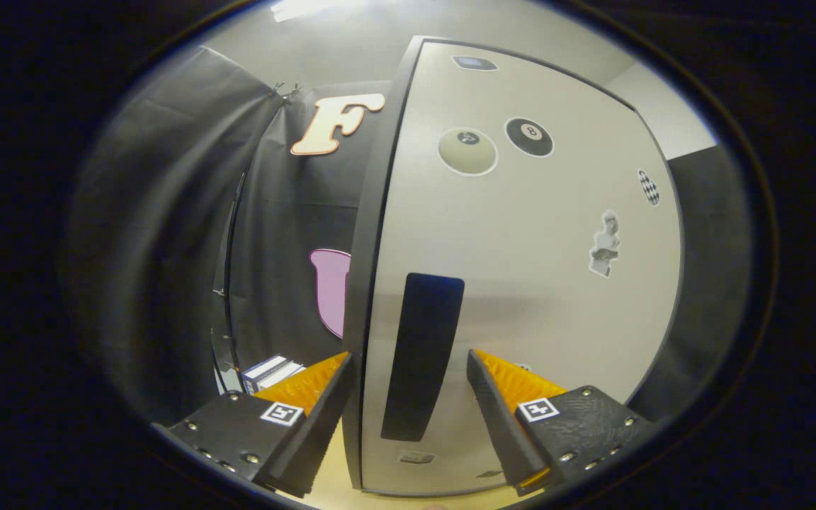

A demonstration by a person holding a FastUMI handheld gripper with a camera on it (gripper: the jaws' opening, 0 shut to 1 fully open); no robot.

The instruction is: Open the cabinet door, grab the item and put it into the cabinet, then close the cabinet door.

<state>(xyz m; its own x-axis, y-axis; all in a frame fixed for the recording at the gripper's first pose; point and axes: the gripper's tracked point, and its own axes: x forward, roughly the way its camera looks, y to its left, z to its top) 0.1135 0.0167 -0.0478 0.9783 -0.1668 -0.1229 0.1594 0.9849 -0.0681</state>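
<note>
A light grey cabinet door with a dark frame stands right in front of me, with several stickers on its face. Its long black handle runs upright near the door's left edge. My gripper is open, its black and orange fingers on either side of the handle; the left finger lies beyond the door's left edge, the right one over the door's face. Neither finger visibly presses the handle. The door looks shut against its frame. The item to put inside is not seen.
Black cloth hangs as the booth's wall left of the cabinet. A few white and blue box-like things lie low by the cloth, just left of my left finger. A pale wooden surface shows under the fingers.
</note>
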